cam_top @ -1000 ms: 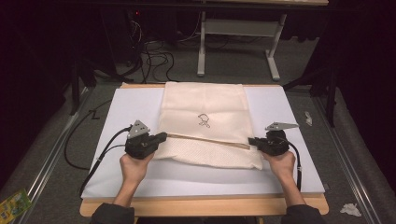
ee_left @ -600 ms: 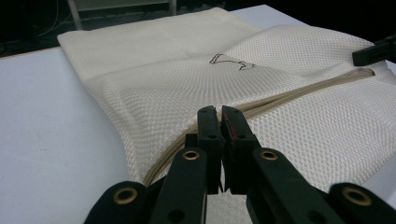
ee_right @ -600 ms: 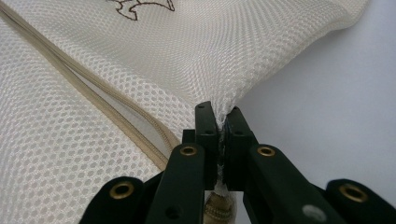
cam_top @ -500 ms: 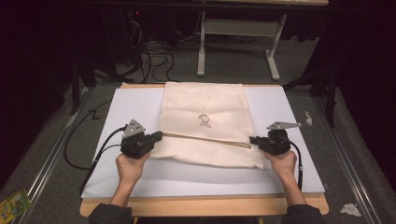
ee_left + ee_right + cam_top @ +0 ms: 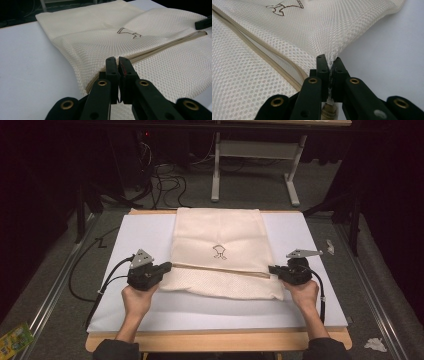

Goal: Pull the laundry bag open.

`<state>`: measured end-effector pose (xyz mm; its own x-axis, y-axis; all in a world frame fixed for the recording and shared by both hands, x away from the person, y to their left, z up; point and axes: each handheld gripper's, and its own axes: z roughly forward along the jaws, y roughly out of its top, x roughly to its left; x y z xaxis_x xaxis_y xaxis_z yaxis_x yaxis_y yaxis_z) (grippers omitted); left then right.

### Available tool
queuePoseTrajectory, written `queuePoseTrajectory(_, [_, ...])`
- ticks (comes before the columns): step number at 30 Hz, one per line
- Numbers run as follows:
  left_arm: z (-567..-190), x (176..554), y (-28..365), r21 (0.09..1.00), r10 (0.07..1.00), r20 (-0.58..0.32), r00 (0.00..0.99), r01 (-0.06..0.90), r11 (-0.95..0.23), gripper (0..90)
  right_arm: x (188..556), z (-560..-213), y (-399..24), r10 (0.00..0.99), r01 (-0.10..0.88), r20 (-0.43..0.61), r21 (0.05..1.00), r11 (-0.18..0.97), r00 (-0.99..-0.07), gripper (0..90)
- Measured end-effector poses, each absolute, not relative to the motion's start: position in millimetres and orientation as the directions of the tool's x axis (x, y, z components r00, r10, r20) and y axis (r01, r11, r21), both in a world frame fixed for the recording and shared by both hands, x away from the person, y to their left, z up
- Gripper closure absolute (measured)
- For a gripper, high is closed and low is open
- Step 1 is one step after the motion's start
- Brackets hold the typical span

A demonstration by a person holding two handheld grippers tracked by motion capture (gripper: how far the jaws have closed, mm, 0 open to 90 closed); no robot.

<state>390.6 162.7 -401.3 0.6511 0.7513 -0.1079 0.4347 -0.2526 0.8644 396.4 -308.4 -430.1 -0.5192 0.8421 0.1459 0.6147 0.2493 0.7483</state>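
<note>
High view, hand-held grippers [image 5: 169, 266] [image 5: 271, 269] pinching mesh bag [image 5: 218, 240] edges

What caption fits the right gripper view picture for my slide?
Right gripper fingers pinch the cream mesh bag edge beside its zipper, above the white board.

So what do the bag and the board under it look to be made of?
Bag: cream mesh fabric, probably synthetic; both gripper views show a fine open weave with small holes and a cloth-taped zip. Board: smooth matte white sheet, maybe foam or plastic; its material can't be told.
</note>
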Motion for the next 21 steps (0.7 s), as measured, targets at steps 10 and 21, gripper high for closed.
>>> queuePoseTrajectory(10, [-402.1,392.2,166.6,0.853,0.763,-0.090,0.640,0.445,-0.273,87.4,397.8,-430.2,-311.7,0.847,0.619,0.151,0.747,0.240,-0.510,88.2])
queuePoseTrajectory(21, [-401.0,395.8,174.5,0.855,0.774,-0.090,0.627,0.447,-0.264,87.4,399.1,-427.6,-314.3,0.854,0.614,0.152,0.757,0.223,-0.498,88.2])
